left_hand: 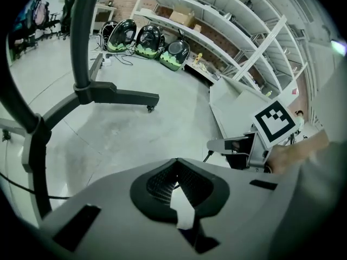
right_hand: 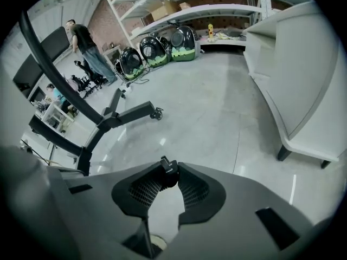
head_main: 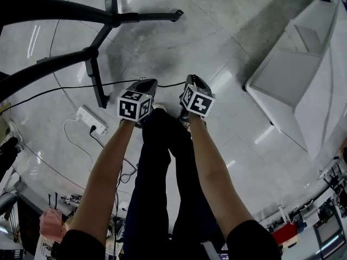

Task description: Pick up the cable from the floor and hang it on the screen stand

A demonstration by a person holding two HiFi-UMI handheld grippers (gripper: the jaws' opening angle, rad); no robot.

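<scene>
A thin black cable [head_main: 76,87] runs from the left over the grey floor up to both grippers, which are held side by side above the floor. My left gripper [head_main: 146,82] is shut on the cable, its pads meeting at the tips [left_hand: 176,164]. My right gripper [head_main: 190,81] is shut on the cable's thicker black end [right_hand: 167,173]; it also shows in the left gripper view [left_hand: 234,144]. A short stretch of cable [head_main: 171,84] spans between the two grippers. The black screen stand [head_main: 97,53] stands to the upper left, its wheeled legs [left_hand: 116,95] [right_hand: 127,112] spread on the floor.
A white power strip [head_main: 91,119] with a plugged lead lies left of my legs [head_main: 162,161]. A white bench [head_main: 293,80] stands at the right. Shelving [left_hand: 217,31] and dark round-windowed cases [left_hand: 146,39] line the far wall. A person [right_hand: 89,47] stands far off.
</scene>
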